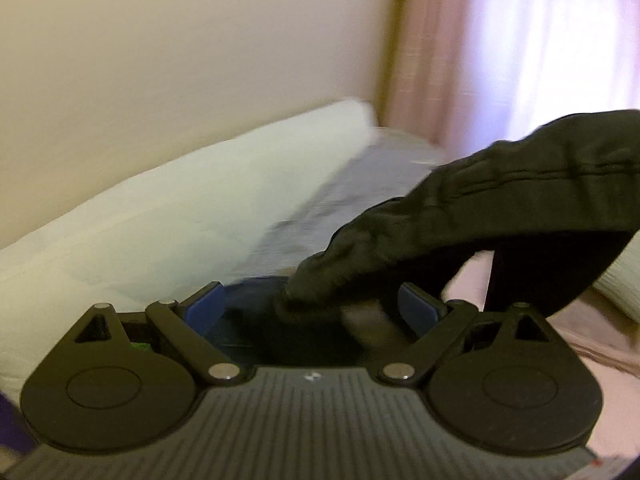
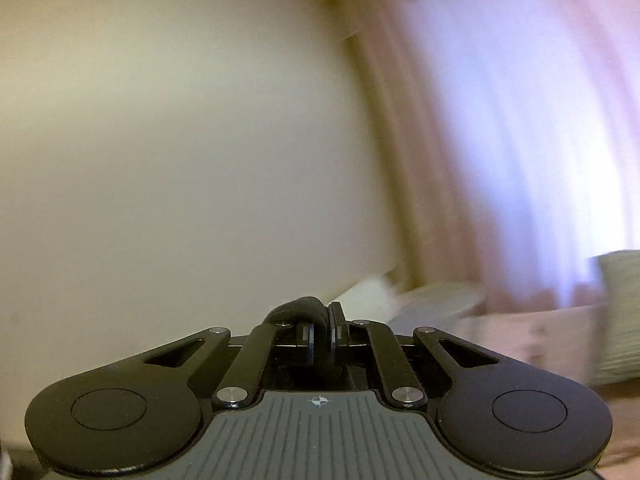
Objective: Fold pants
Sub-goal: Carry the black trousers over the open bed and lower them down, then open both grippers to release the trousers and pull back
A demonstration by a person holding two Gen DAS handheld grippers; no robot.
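Right gripper [image 2: 321,334] fingers clamp a fold of the black fabric pants [image 1: 500,196]; left gripper [image 1: 310,304] fingers stand apart around the cloth.

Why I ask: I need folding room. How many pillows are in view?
2. A white pillow lies against the wall, left; a ribbed pillow sits at the right edge. Others may be hidden.
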